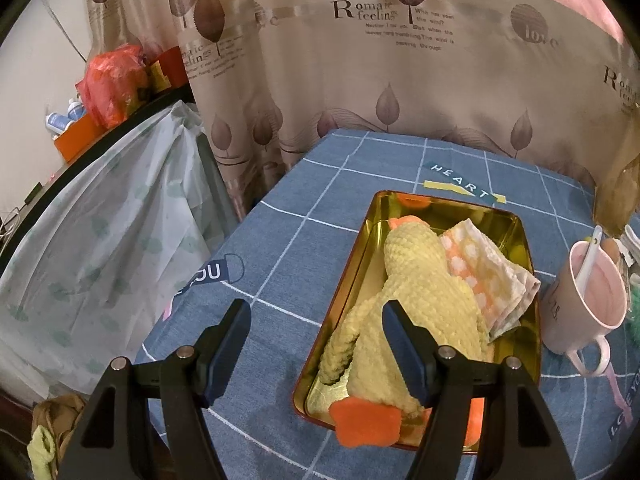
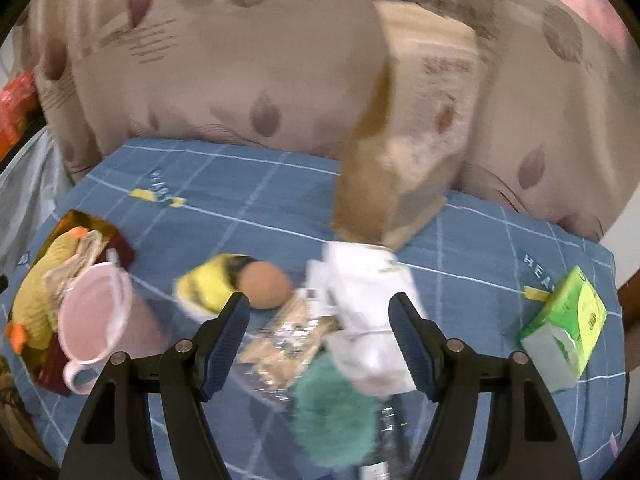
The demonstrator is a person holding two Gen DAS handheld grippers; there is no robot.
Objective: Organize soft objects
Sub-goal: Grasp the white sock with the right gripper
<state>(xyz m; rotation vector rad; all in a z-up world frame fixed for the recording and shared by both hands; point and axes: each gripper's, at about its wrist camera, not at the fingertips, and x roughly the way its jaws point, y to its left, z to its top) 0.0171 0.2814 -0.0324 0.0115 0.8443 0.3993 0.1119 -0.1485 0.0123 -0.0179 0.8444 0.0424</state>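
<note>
A yellow knitted duck toy with orange feet lies in a gold metal tray; a folded orange-and-white cloth lies beside it in the tray. My left gripper is open and empty, just above the tray's near left side. In the right wrist view, which is blurred, a teal fluffy cloth lies between the fingers of my right gripper, which is open and empty above it. The tray with the duck shows at the far left.
A pink mug with a spoon stands right of the tray. In the right wrist view, a yellow object, a brown ball, white packaging, a brown paper bag and a green box sit on the blue checked tablecloth. A curtain hangs behind.
</note>
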